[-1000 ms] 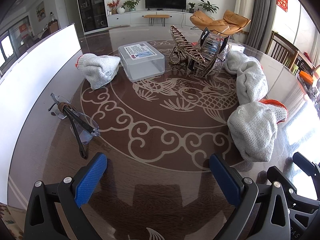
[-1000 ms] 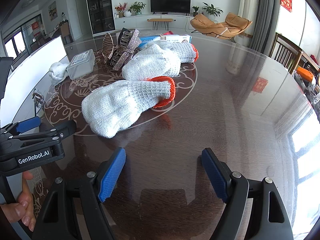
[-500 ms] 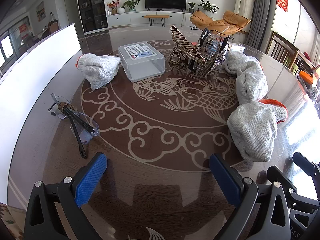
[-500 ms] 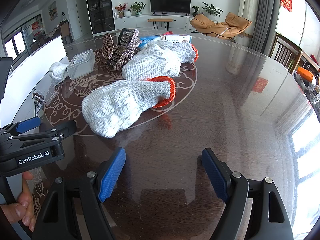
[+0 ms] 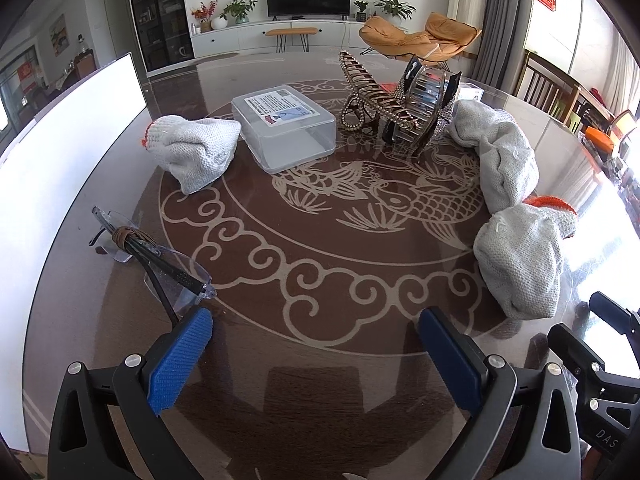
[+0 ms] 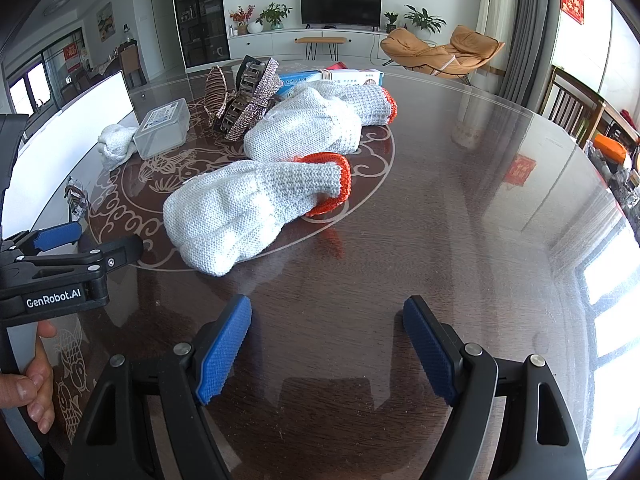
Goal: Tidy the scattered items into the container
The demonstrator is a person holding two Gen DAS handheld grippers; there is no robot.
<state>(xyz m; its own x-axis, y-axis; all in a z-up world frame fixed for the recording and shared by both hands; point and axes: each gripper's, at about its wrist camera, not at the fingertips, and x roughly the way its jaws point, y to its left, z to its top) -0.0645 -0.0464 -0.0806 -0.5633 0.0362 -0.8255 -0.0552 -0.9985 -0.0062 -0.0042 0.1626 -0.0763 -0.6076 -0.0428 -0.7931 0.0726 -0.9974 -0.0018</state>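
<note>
The left gripper (image 5: 316, 354) hung over the near edge of the tabletop (image 5: 320, 320) with its blue pads spread wide and nothing between them; the right gripper (image 6: 328, 346) stood likewise, jaws apart and empty, above bare wood nearer the right edge. The clear plastic box (image 5: 283, 132) sat with its lid on toward the far side of the tabletop's patterned circle; a grey knitted glove (image 5: 194, 148) lay touching or just beside its left end, and a heap of hair clips (image 5: 400, 108) stood just to its right. Two more gloves lay toward the right edge, one (image 5: 500, 156) beyond the other (image 5: 520, 256), each with an orange cuff; the nearer one lay just ahead of the right gripper, to its left. A pair of glasses (image 5: 160, 260) rested near the left edge, just ahead of the left gripper's left pad.
</note>
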